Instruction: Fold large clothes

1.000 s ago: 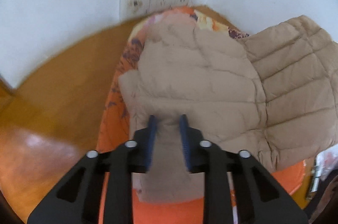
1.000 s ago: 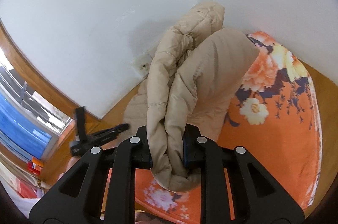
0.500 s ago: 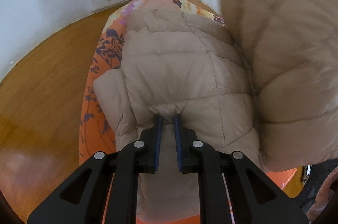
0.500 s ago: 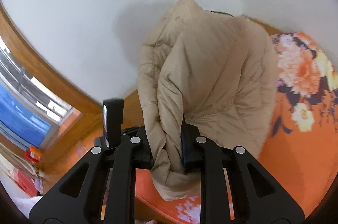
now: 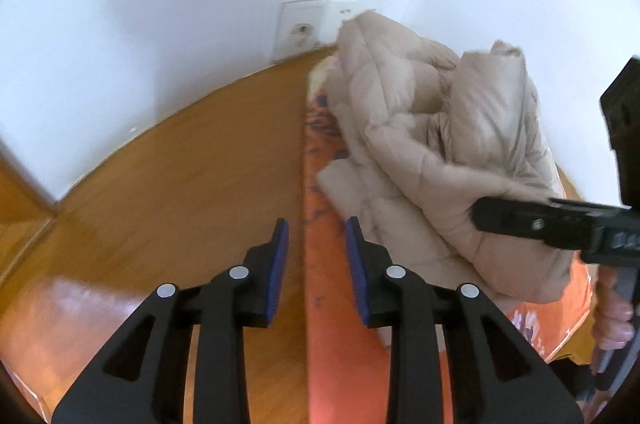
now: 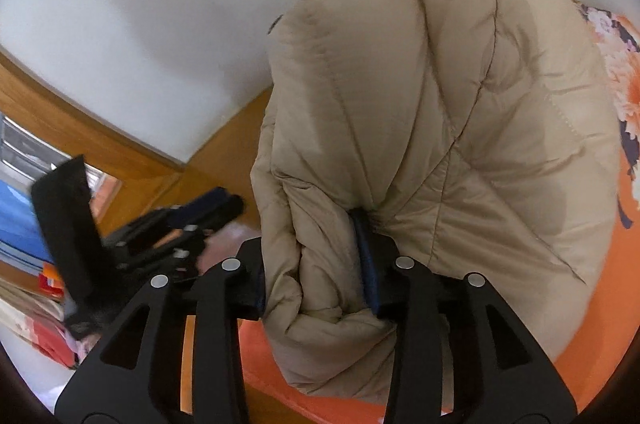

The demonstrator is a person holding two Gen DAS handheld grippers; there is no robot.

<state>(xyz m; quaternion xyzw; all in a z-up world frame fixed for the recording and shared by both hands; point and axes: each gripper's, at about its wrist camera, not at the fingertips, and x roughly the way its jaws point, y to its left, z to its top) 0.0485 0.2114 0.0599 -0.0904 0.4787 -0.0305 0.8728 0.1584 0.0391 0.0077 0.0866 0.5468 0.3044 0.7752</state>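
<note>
A beige quilted puffer jacket (image 5: 420,152) lies bunched and folded over on an orange floral cloth (image 5: 332,324). My left gripper (image 5: 316,260) is open and empty, hovering over the cloth's left edge, just left of the jacket. My right gripper (image 6: 316,264) is shut on a thick fold of the jacket (image 6: 440,112) and holds it over the rest of the garment. The right gripper also shows in the left wrist view (image 5: 560,224) at the right, pressed into the jacket. The left gripper shows blurred in the right wrist view (image 6: 192,220).
The cloth lies on a wooden floor (image 5: 180,204) in a corner of white walls. Wall sockets (image 5: 304,24) sit just behind the jacket. A wooden window frame (image 6: 80,128) and colourful items (image 6: 44,304) are at the left.
My left gripper has let go of the jacket, opened and pulled back to the left. My right gripper has carried its fold further over the garment, which is now bunched double.
</note>
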